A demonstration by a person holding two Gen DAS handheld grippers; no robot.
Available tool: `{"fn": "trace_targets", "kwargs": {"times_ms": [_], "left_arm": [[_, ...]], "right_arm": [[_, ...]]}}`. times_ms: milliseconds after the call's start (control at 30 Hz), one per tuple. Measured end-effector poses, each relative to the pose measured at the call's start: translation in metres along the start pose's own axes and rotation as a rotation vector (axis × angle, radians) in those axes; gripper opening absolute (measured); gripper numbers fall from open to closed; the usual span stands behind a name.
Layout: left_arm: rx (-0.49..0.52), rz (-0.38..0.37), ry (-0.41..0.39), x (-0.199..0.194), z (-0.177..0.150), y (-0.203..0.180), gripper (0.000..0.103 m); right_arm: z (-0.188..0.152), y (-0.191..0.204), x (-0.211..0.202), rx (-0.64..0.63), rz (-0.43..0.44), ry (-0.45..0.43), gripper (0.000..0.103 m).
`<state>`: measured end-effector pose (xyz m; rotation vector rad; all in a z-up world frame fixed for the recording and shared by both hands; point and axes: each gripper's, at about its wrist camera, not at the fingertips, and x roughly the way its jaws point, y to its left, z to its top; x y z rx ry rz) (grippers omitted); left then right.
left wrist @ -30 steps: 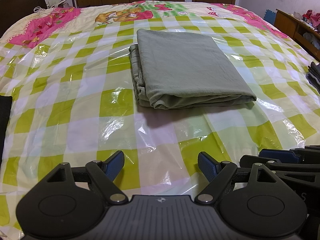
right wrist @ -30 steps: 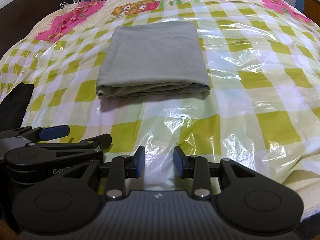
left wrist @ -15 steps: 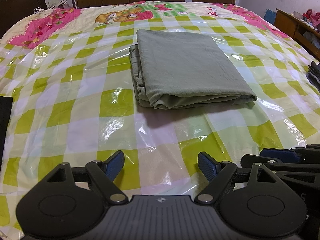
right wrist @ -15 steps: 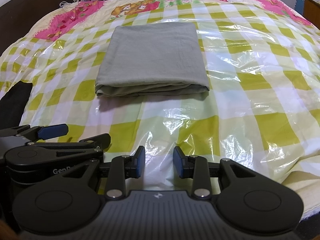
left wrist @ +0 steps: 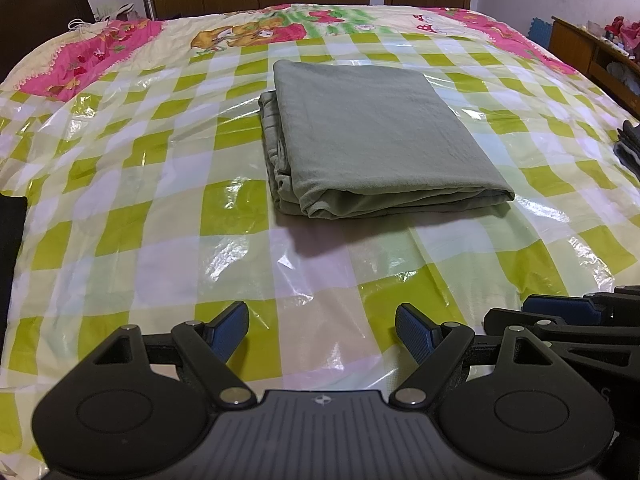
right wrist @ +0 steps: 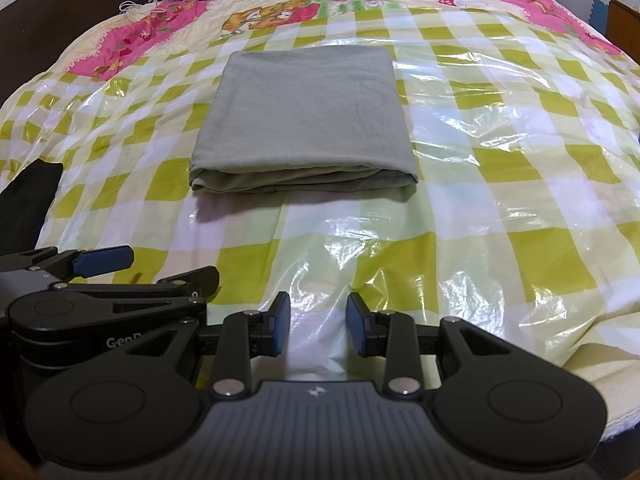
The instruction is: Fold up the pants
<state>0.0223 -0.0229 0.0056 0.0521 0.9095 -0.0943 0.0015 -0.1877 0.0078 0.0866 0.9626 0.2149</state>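
Lying flat on the checked plastic cover (left wrist: 132, 216) of the bed, the pants (left wrist: 376, 140) are seen folded into a grey-green rectangle, well ahead of both tongs and touched by neither. The left gripper (left wrist: 322, 326) is held wide open with nothing between its blue pads. The right gripper (right wrist: 318, 322) is parted more narrowly, and only the cover is seen in its gap.
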Motion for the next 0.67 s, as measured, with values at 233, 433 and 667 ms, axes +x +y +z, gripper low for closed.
{"fn": "trace_targets", "kwargs": {"times_ms": [233,433,667], "left_arm": [[0.003,0.004,-0.003,-0.0008,-0.0004,-0.0005,0.091],[0.002,0.005,-0.004,-0.0012,-0.0007,-0.0007,0.091],[0.007,0.013,-0.011,-0.0014,-0.0001,-0.0003,0.090]], "right_arm": [[-0.0003,0.0011,-0.0001,-0.001,-0.002,-0.001,0.032],[-0.0006,0.0014,0.0000,-0.001,-0.002,-0.001,0.032],[-0.0006,0.0010,-0.0001,-0.001,-0.003,-0.001,0.032]]}}
